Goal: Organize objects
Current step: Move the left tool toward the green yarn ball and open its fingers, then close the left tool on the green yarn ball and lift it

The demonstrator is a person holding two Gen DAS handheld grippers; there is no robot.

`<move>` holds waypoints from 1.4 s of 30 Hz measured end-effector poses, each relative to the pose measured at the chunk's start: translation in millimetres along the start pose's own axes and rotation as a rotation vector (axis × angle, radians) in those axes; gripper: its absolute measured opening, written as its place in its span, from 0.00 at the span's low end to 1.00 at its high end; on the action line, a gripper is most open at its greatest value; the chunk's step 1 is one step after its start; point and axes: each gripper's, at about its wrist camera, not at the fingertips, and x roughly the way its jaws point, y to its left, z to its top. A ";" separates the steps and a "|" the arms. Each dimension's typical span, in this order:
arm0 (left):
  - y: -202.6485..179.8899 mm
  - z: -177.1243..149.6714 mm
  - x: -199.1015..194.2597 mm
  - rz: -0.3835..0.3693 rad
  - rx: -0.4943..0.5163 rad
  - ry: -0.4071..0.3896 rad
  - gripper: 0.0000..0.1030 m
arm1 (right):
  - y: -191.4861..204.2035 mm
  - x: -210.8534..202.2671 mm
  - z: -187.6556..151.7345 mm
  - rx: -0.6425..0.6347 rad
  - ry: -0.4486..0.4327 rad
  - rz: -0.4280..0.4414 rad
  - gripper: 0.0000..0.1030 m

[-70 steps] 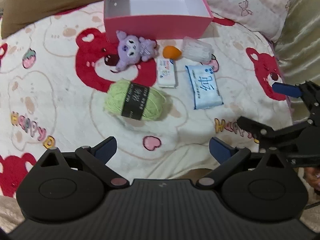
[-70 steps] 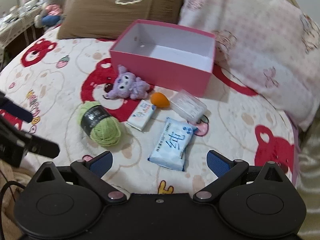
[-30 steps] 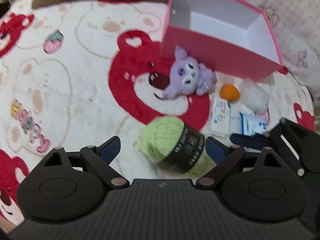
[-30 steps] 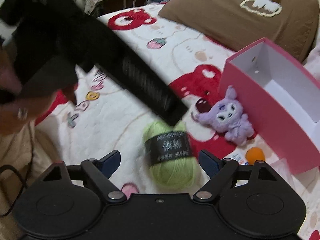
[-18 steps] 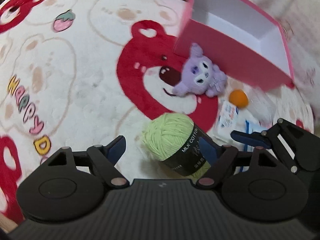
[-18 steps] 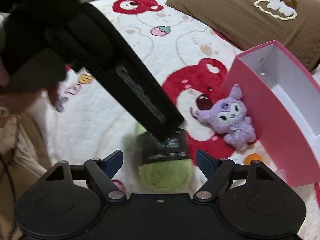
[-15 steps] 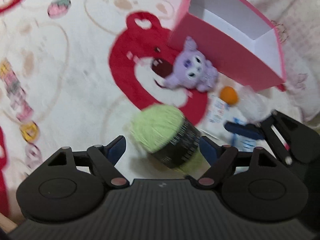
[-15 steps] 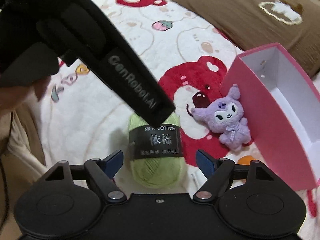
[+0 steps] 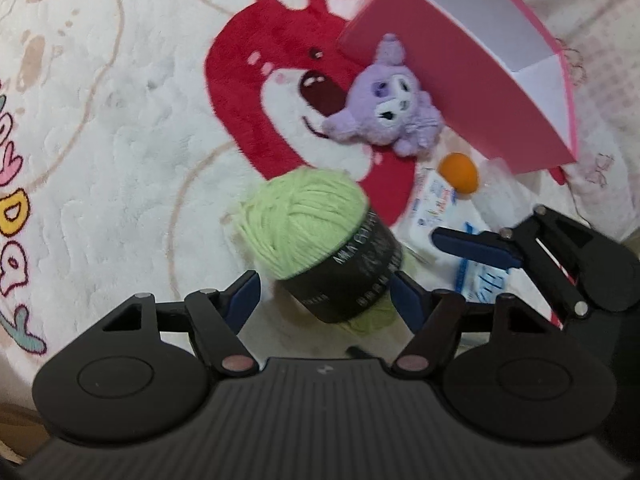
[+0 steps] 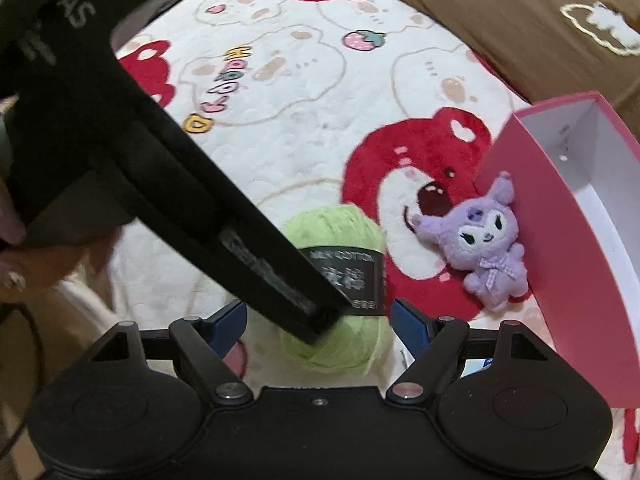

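- The green yarn ball (image 9: 304, 216) is a soft, round skein of pale green strands wrapped in a glossy black paper band; it lies on the fleecy blanket (image 9: 120, 128), at the lower edge of a red bear print.
- The left gripper (image 9: 326, 300) straddles the band end of the skein, blue pads at either side; its jaws are closing and the pads look just beside the yarn, not yet pressing it.
- The right gripper (image 10: 318, 318) hangs over the same skein with its jaws parted and nothing clamped; the left tool's black body crosses its view from 10 o'clock to the centre.
- A fuzzy purple plush toy (image 9: 394, 108) sits at 1 o'clock from the yarn, touching the outer wall of the pink box (image 9: 452, 92), a rigid open carton with a white inside.
- At 3 o'clock of the yarn lie an orange ball (image 9: 459, 172), a small white packet (image 9: 434, 204) and a blue-printed tissue pack (image 9: 480, 280), close together.
- From 8 to 11 o'clock of the yarn the blanket is bare, quilted pile; a brown pillow (image 10: 520, 28) bounds the far edge.
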 end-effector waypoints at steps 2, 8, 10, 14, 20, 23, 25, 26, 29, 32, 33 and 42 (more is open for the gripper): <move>5.1 2.6 5.4 -0.018 -0.008 -0.001 0.69 | -5.8 8.8 -7.9 0.014 -0.020 -0.020 0.80; 11.4 6.8 18.7 -0.105 0.011 -0.002 0.67 | -21.4 33.1 -20.3 0.103 -0.045 0.007 0.78; 11.7 7.8 18.9 -0.115 0.016 -0.016 0.66 | -22.8 37.5 -20.0 0.149 -0.048 0.015 0.77; 10.2 9.5 23.4 -0.122 0.045 -0.035 0.65 | -22.6 46.0 -24.3 0.187 -0.069 0.010 0.77; 14.7 12.5 36.0 -0.128 0.036 -0.015 0.73 | -23.7 49.6 -35.7 0.283 -0.095 -0.009 0.70; 12.2 11.3 30.2 -0.147 0.051 -0.029 0.60 | -20.6 46.0 -37.7 0.322 -0.107 -0.025 0.65; 6.0 9.5 25.2 -0.147 0.096 -0.038 0.56 | -20.2 41.2 -37.7 0.358 -0.111 -0.025 0.61; 4.2 8.7 23.4 -0.146 0.101 -0.043 0.56 | -19.6 39.1 -38.1 0.371 -0.111 -0.026 0.60; -2.4 5.4 22.0 -0.130 0.134 -0.050 0.56 | -16.0 33.4 -41.2 0.398 -0.131 -0.026 0.59; -9.1 4.6 20.5 -0.123 0.178 -0.052 0.55 | -16.9 31.4 -45.9 0.471 -0.138 -0.016 0.58; -10.2 5.7 19.8 -0.125 0.187 -0.043 0.55 | -16.5 30.2 -46.8 0.487 -0.141 -0.019 0.58; -23.2 16.3 -1.5 -0.114 0.201 0.012 0.55 | -11.1 9.5 -48.3 0.537 -0.203 -0.032 0.58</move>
